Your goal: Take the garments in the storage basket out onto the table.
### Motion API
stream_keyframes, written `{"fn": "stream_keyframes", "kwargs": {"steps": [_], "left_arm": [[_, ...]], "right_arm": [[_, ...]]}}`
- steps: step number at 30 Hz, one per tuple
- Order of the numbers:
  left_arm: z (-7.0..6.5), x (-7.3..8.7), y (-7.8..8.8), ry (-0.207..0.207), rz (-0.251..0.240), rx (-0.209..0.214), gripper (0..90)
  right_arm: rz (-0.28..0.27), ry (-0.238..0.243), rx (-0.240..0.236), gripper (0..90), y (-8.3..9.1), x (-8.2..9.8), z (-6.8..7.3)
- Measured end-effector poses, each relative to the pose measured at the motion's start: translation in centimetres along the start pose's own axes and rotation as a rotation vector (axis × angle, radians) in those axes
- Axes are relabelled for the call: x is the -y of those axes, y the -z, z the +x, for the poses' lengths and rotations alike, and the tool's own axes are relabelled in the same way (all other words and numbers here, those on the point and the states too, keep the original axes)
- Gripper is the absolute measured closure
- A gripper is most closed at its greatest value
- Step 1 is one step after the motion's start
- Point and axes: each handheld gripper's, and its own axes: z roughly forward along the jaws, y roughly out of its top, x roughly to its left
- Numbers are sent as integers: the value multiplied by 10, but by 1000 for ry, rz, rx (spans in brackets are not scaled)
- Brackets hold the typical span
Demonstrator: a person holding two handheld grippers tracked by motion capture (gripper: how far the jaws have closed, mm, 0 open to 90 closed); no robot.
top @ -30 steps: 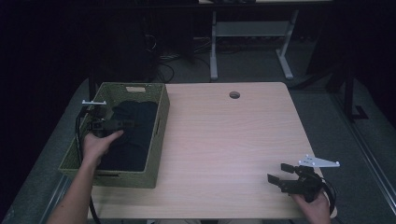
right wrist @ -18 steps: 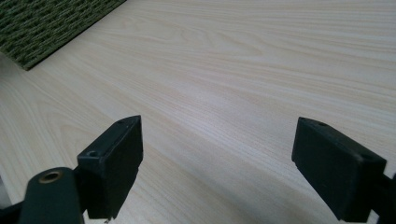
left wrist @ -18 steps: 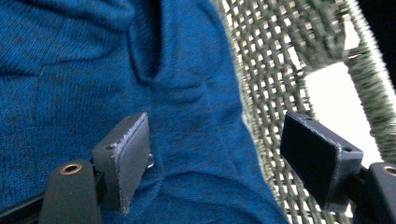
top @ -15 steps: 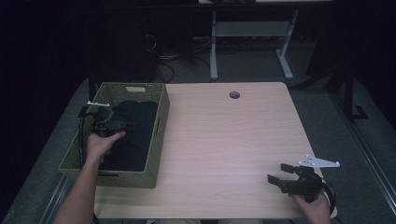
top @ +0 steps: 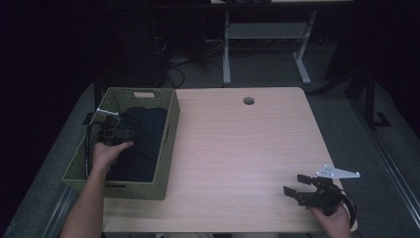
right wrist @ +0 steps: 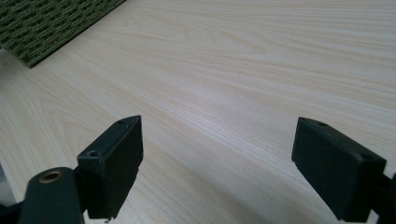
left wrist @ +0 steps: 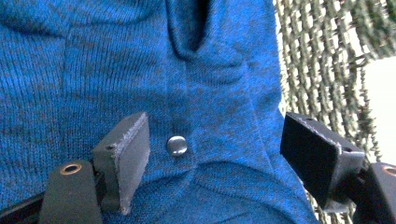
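A blue knitted garment (top: 141, 139) is held in the green woven basket (top: 168, 144) at the table's (top: 237, 148) left. The left gripper (top: 124, 134) is lowered onto it, jaws wide apart around a metal snap (left wrist: 177, 145), nothing clamped. The right gripper (top: 297, 187) is rested at the near right corner, jaws spread and empty.

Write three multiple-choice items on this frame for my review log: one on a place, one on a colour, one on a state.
1. Where is the left gripper?
A. inside the woven basket
B. beside the table's round hole
C. on the floor

2. What colour is the knit garment?
A. red
B. blue
C. white

3. How do the right gripper's fingers stand?
A. shut on a cloth
B. shut on nothing
C. open above the bare table

Answers:
1 A, the high view shows it over the garment in the basket.
2 B, the left gripper view shows blue knit with a snap button.
3 C, wood grain shows between them.
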Motion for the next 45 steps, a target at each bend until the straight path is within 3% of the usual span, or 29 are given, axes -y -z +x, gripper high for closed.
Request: {"fn": "stream_keyframes", "kwargs": {"steps": [10,18,24,25,27,28,29,38,45], "left_arm": [[3,1,-9,7,68,-13,241],[1,2,-13,-8,85,-46,272],[-1,2,-15,-57,89,-96,332],[-6,3,-17,-98,94,-127,338],[-9,4,-18,-133,99,-170,370],[-9,4,-18,-133,99,-170,404],[-11,4,-19,-163,104,-189,411],[-17,6,-21,-219,117,-251,481],[-21,3,-23,-234,144,-292,526]], "right_arm": [[6,3,-3,162,-1,0,0],[10,3,-5,162,-1,1,1],[13,9,-12,162,-1,1,2],[13,9,-12,162,-1,1,2],[9,13,-12,162,0,1,2],[8,14,-11,162,0,1,2],[7,16,-11,162,0,0,2],[8,19,-13,162,0,0,3],[8,18,-16,163,0,0,3]]}}
